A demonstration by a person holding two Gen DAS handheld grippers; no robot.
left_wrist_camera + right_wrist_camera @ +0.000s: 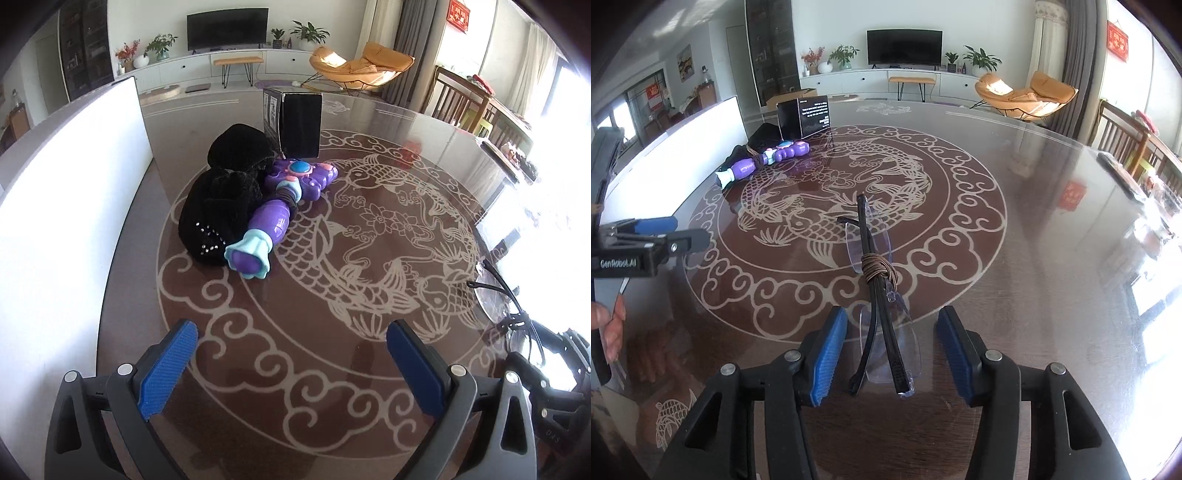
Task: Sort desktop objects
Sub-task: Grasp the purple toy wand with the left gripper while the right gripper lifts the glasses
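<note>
Right fingers [827, 354] apart, flanking folded glasses [882, 328] on table [1034, 258]; left fingers [168, 373] apart, holding nothing.

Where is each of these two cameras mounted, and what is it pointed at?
Left wrist: behind the open left gripper, facing the purple toy, black cloth and black box.
Right wrist: behind the open right gripper, facing folded glasses; the person's left hand shows.
Shared: the toy, the box and the fish-patterned table.
</note>
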